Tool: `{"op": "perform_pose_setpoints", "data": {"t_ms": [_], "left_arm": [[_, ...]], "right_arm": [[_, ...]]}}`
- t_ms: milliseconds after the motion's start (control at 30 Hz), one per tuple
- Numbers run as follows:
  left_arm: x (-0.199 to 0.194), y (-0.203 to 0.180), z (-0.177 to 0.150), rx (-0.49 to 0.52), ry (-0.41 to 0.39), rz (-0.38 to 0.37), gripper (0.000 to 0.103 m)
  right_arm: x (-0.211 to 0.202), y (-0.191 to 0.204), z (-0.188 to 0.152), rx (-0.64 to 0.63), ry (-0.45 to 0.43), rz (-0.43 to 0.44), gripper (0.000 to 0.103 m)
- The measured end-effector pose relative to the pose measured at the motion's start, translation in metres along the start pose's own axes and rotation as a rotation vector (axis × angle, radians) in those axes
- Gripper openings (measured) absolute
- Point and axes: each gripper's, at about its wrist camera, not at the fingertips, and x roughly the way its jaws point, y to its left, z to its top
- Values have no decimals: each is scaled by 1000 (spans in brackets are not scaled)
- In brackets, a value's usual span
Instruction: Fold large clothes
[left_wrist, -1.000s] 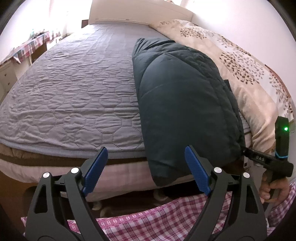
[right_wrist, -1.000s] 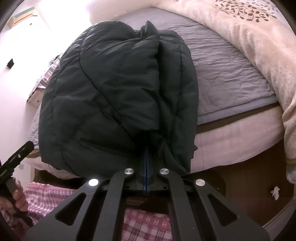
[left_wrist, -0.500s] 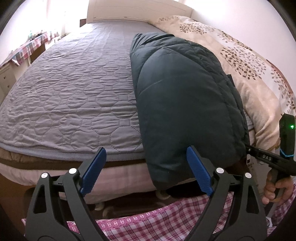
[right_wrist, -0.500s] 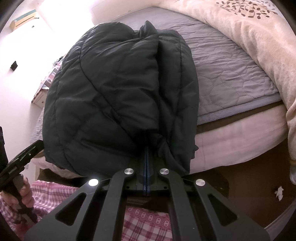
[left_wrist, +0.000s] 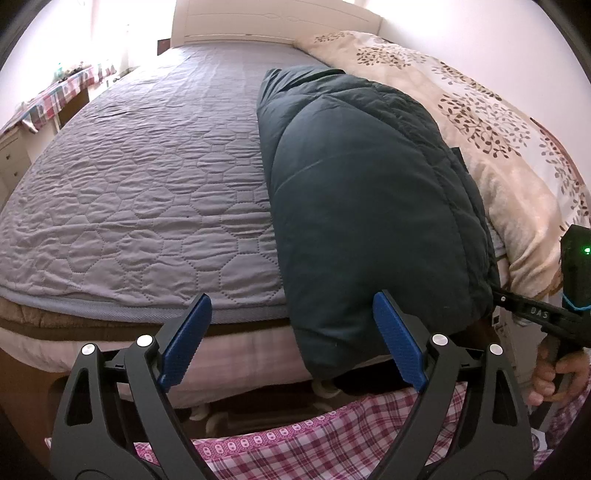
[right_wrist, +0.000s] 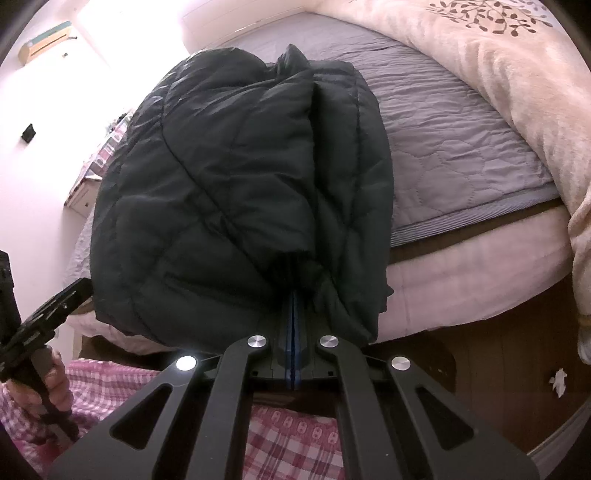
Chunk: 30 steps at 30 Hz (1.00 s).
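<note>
A dark green quilted jacket (left_wrist: 365, 206) lies folded lengthwise on the grey quilted bed (left_wrist: 140, 192), its near end hanging over the bed's front edge. My left gripper (left_wrist: 291, 314) is open and empty, its right blue pad beside the jacket's hanging corner. My right gripper (right_wrist: 293, 291) is shut on the jacket's near edge (right_wrist: 240, 192), the fabric bunched around its tips. The right gripper also shows at the right of the left wrist view (left_wrist: 532, 314), and the left gripper at the left of the right wrist view (right_wrist: 44, 321).
A beige leaf-print duvet (left_wrist: 480, 122) is heaped along the bed's right side. A white headboard (left_wrist: 273, 18) stands at the far end. A table with a checked cloth (left_wrist: 48, 96) stands left of the bed. My pink checked clothing (left_wrist: 332, 435) is below the grippers.
The left gripper has risen slightly and edged nearer to the jacket's hanging corner. The right gripper has stayed shut on the jacket's edge, and the jacket has hardly moved.
</note>
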Motion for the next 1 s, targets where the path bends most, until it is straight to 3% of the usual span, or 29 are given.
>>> {"op": "perform_pose_setpoints", "data": {"t_ms": [167,233,300,367,600,1000], "left_arm": [[0,0,1,1,-2,0,88],[-1,0,1,3,-4,1,88],[-2,-1,1,6,-7,4,88],[-3,-1,2,7,-8,6,88],[-3,2,4,7,-9,7,88],[-3,4,6,6,-8,12,88]], "right_arm": [[-12,-1,0,10,-19,29,16],[-20,-1,0,5,-35,39,24],[-26,0,1,-3,-54,43,40],[-32,2,3,-12,-69,40,46],[-49,-1,6,-43,-118,-19,53],[-64,-34,19,54,-162,-37,61]]}}
